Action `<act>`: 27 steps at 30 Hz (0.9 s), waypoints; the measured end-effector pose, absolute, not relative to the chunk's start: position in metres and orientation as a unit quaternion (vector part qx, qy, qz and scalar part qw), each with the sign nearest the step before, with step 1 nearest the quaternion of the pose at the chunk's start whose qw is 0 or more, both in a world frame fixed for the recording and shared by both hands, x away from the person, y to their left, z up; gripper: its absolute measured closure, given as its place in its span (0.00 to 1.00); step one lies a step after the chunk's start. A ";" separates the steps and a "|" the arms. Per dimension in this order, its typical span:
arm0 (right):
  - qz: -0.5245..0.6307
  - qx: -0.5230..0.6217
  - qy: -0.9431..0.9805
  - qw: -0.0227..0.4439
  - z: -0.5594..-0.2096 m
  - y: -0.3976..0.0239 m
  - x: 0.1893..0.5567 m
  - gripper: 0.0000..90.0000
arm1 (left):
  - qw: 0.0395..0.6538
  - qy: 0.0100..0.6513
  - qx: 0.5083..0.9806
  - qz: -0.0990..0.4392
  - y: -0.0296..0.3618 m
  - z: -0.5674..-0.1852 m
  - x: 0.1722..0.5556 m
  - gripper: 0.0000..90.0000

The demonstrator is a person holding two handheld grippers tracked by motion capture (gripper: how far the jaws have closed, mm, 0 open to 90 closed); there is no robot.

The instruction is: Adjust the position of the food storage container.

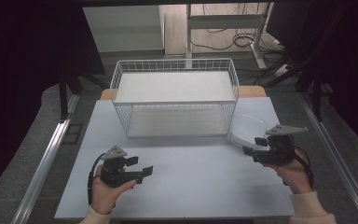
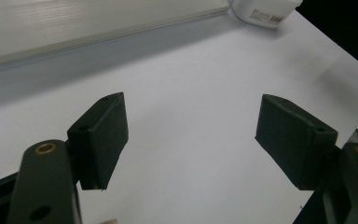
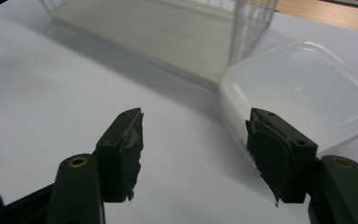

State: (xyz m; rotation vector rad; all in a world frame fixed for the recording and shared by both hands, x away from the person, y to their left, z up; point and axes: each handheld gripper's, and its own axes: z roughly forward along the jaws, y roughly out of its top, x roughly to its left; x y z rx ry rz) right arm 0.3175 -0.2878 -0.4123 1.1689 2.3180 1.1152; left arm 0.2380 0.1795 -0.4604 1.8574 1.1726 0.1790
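A white surface (image 1: 191, 186) carries a white wire basket (image 1: 175, 95) with two shelf levels, standing toward its far edge. Just right of the basket's near right corner lies a clear, shallow plastic container (image 1: 247, 128), resting flat on the surface; in the right gripper view its rounded rim (image 3: 303, 84) sits close to the basket's corner (image 3: 254, 23).

The left hand-held gripper (image 1: 137, 169) is held low over the near left part of the surface, pointing to the right, its jaws spread wide with nothing between them. In the left gripper view the two black pads (image 2: 100, 140) stand well apart over bare white surface.

The right hand-held gripper (image 1: 256, 145) is held at the right side, pointing left toward the container's near edge. Its jaws are also spread and empty; in the right gripper view the worn pads (image 3: 128, 154) sit just short of the container, the right-hand one overlapping its rim in the picture.
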 end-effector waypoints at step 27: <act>0.322 0.458 0.815 0.151 -0.405 -0.317 0.434 0.68 | 0.456 0.480 0.747 0.068 0.187 -0.462 0.237 0.27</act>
